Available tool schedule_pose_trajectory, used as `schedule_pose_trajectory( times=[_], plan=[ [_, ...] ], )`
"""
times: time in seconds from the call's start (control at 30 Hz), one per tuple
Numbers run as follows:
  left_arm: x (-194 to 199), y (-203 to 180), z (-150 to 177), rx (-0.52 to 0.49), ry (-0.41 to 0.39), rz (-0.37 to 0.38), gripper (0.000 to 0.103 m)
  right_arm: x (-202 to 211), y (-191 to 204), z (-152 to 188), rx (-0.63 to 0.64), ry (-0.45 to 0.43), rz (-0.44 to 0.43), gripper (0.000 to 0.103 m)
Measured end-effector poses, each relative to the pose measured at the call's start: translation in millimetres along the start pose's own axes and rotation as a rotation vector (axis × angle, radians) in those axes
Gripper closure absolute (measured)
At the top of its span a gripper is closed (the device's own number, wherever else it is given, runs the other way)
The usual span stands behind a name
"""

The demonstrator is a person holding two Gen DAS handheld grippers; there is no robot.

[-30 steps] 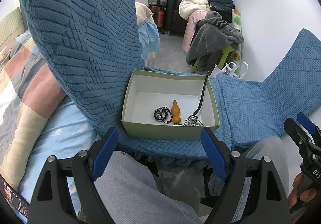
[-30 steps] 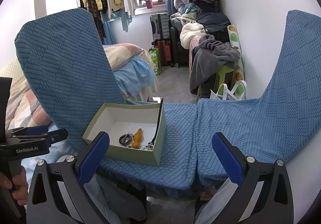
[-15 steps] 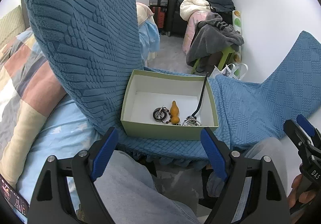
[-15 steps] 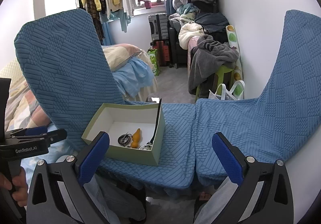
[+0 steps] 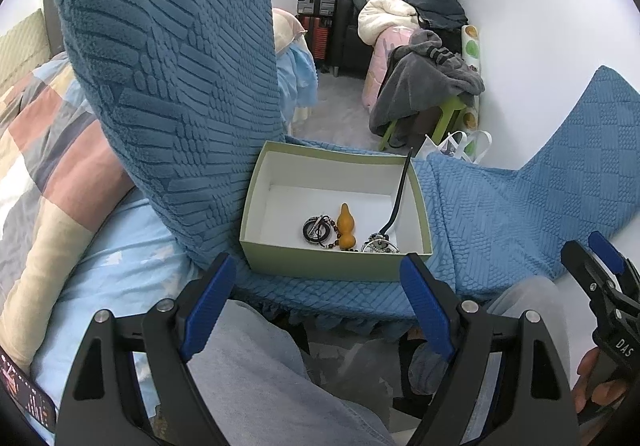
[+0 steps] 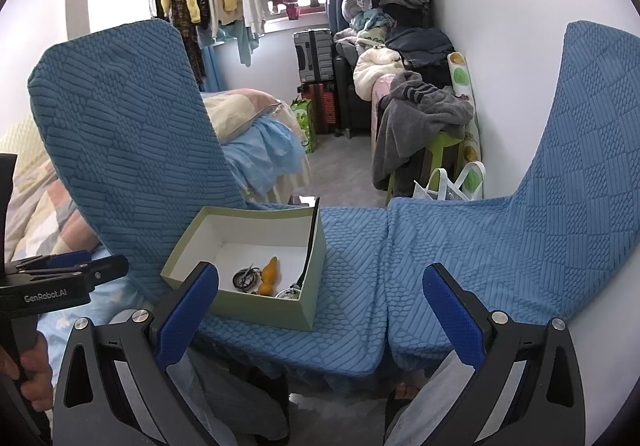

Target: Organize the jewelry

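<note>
A pale green box (image 5: 336,264) (image 6: 256,310) with a white inside rests on a blue-covered chair seat (image 5: 480,214). Inside lie an orange gourd charm (image 5: 345,224) (image 6: 269,278), a dark ring bracelet (image 5: 317,228) (image 6: 245,278), a silvery beaded piece (image 5: 380,245) and a black stick (image 5: 400,190) leaning on the right wall. My left gripper (image 5: 318,304) hangs open just in front of the box, nothing between its blue pads. My right gripper (image 6: 320,312) is open too, to the right of the box, over the seam between two seats.
A tall blue chair back (image 5: 168,66) rises left of the box; a second one (image 6: 580,166) stands at the right. A patchwork quilt (image 5: 36,142) lies far left. Piled clothes and a green stool (image 6: 432,114) fill the back. Grey trouser legs (image 5: 260,378) sit below the grippers.
</note>
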State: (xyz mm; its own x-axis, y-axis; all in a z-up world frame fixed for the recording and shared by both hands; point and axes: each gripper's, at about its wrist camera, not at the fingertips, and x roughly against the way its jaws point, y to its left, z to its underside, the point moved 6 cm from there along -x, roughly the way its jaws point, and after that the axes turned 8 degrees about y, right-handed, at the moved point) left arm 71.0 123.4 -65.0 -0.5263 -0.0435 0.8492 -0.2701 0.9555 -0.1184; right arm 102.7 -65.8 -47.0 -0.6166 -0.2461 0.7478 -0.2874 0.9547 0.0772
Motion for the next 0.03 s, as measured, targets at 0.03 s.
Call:
schedule_pose_trajectory(
  times=[0.03],
  plan=[
    [-0.1,0.1,-0.4,0.0,-0.001,0.002,0.019,0.0,0.2,0.0,0.001,0.0,0.0,0.0]
  ],
)
